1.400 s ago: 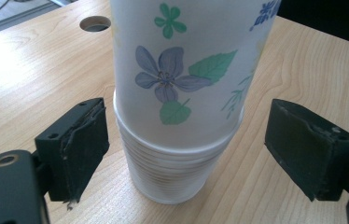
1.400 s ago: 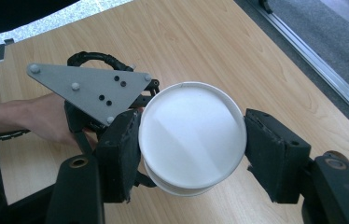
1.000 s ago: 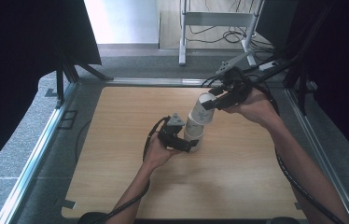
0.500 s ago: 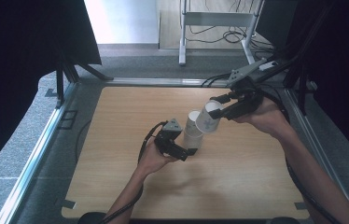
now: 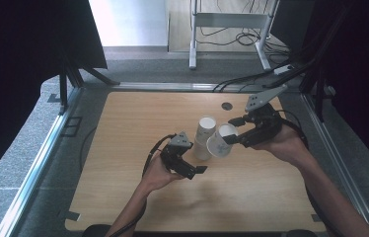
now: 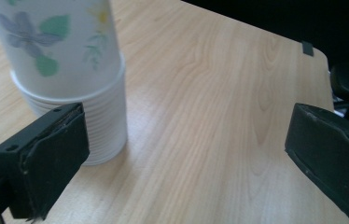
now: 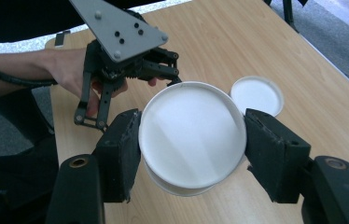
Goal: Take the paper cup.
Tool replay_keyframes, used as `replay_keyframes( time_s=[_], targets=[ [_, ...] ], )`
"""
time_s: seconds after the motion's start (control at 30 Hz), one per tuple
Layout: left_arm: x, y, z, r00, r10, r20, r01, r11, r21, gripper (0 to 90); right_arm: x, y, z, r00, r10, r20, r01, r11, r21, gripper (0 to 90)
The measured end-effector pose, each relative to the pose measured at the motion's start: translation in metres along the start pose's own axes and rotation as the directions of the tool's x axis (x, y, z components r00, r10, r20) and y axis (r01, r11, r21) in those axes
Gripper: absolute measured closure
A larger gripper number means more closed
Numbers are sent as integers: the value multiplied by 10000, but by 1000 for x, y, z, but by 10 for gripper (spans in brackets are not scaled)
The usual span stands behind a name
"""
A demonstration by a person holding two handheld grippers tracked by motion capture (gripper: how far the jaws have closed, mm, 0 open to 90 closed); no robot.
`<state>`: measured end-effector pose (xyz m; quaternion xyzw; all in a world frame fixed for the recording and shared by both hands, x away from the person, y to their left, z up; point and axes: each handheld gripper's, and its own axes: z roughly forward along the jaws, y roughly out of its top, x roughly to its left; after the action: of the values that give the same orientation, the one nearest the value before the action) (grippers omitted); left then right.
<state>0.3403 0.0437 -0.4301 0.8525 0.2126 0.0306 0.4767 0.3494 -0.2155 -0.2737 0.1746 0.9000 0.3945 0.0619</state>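
Separation of one paper cup from a stack, at the point where the cup has come free. Right gripper (image 5: 228, 132) holds the loose paper cup (image 5: 219, 140) by its sides, both pads pressed against the wall just below the rim, the mouth tilted toward the right gripper view's camera and the cup lifted off the table (image 5: 123, 197). Left gripper (image 5: 192, 165) has its jaws spread wide with nothing between them; they have just been opening, and one pad stands just beside the base of the cup stack (image 5: 204, 138), apart from it. The stack stands upright near the table's middle, its open rim facing up. Judged from this, the pull-off is done and the next move is to carry the freed cup to a bare patch and set it down upright, which calls for turning the wrist so the base faces the wood. Open room lies toward the near edge and the left side; the right edge is close to the right hand (image 5: 283, 143), and the stack sits near enough to be knocked over.
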Motion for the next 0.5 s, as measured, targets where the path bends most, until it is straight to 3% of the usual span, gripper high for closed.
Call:
replay_keyframes(
  time_s=[0.17,0.3,0.5],
  targets=[
    [-6,-2,0,9992,225,334,-221,9997,-123,0,5,-17,7,9998,-68,-210,62,9996,-259,379],
    [-14,-5,1,9947,473,914,-435,9981,-431,5,9,-36,16,9990,-86,-448,64,9988,-489,379],
    [-18,-9,5,9919,624,1109,-566,9969,-553,5,12,-57,26,9974,82,-712,-145,9960,-883,379]
  ],
)
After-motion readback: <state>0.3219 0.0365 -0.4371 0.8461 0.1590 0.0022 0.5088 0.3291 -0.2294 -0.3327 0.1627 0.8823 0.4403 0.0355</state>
